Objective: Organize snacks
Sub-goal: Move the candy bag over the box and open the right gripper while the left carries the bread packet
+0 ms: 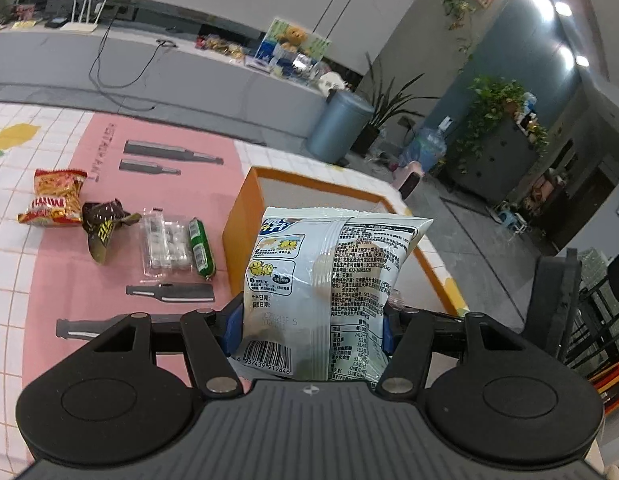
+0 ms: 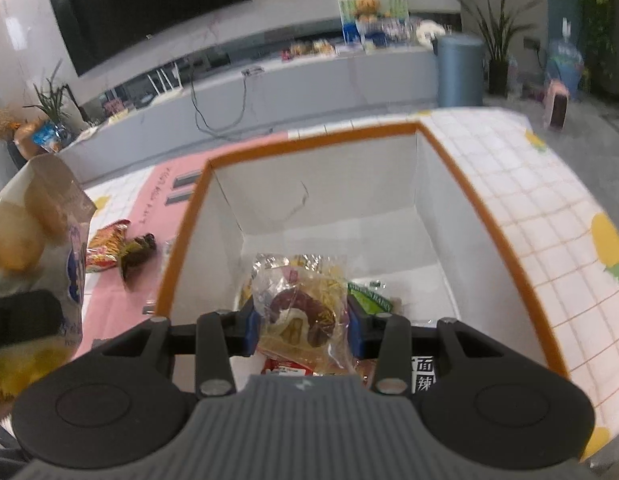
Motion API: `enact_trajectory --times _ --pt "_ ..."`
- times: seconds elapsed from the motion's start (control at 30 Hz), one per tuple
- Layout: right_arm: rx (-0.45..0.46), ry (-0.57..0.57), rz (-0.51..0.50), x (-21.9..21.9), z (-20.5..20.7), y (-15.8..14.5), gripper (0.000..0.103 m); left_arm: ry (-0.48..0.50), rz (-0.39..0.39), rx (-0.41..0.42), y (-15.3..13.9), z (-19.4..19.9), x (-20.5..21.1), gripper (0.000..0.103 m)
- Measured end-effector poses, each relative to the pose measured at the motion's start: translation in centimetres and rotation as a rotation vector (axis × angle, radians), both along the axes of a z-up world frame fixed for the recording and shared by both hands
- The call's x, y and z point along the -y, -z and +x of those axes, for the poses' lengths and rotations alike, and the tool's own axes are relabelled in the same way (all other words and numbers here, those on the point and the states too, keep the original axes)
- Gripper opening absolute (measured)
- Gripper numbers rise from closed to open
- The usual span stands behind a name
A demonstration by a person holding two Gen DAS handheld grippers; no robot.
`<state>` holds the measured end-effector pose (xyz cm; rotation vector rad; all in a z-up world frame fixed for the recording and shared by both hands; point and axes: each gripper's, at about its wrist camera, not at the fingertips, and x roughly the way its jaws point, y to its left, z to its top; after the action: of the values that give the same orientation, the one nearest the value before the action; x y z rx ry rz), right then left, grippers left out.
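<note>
Both tongs are closed on a snack. Between the blue pads of the left gripper [image 1: 309, 328] stands a big pale chip bag [image 1: 329, 276], held wide by its lower part, upright, with its back side and barcode toward the camera. It hangs just before the near edge of the orange-rimmed box [image 1: 245, 216]. More narrowly set, the right gripper [image 2: 303, 326] presses on a clear-wrapped pastry [image 2: 301, 312], brown and yellow under crinkled film, and holds it over the white inside of the box [image 2: 489, 216].

On the box floor, beside the pastry, lies a green packet [image 2: 369, 300], partly hidden.

Left of the box, on the pink part of the checked tablecloth [image 1: 49, 300], four snacks lie in a row, close together: farthest left a red and yellow bag [image 1: 57, 200], then a dark crumpled wrapper [image 1: 105, 228], a clear pack of white pieces [image 1: 165, 248], and a green sausage stick [image 1: 201, 248] nearest the box.
</note>
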<state>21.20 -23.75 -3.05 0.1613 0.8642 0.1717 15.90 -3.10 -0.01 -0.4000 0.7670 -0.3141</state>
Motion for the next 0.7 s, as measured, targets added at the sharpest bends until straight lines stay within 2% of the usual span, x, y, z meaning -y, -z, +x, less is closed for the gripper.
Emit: enact_trajectory --times 0.1,0.33,0.53,0.63,0.7 --pt "-0.020 -0.018 -0.005 -0.8 1.1 0.6 0.040 -0.010 -0.015 -0.018 0.5 0.5 -0.1 0.069" --pt "-0.039 -0.019 0.009 -0.9 2.2 0.9 0.040 -0.022 0.011 -0.019 0.0 1.0 0.6 0.069" --pt "-0.006 -0.028 -0.100 0.5 4.2 0.0 0.040 -0.010 0.030 -0.010 -0.2 0.8 1.1 0.069" --pt "-0.039 0.022 -0.022 3.1 4.9 0.2 0.041 -0.003 0.021 0.001 0.0 1.2 1.6 0.069" --pt "-0.043 0.014 -0.019 3.5 5.1 0.2 0.041 -0.008 -0.003 -0.009 0.3 2.0 2.0 0.069"
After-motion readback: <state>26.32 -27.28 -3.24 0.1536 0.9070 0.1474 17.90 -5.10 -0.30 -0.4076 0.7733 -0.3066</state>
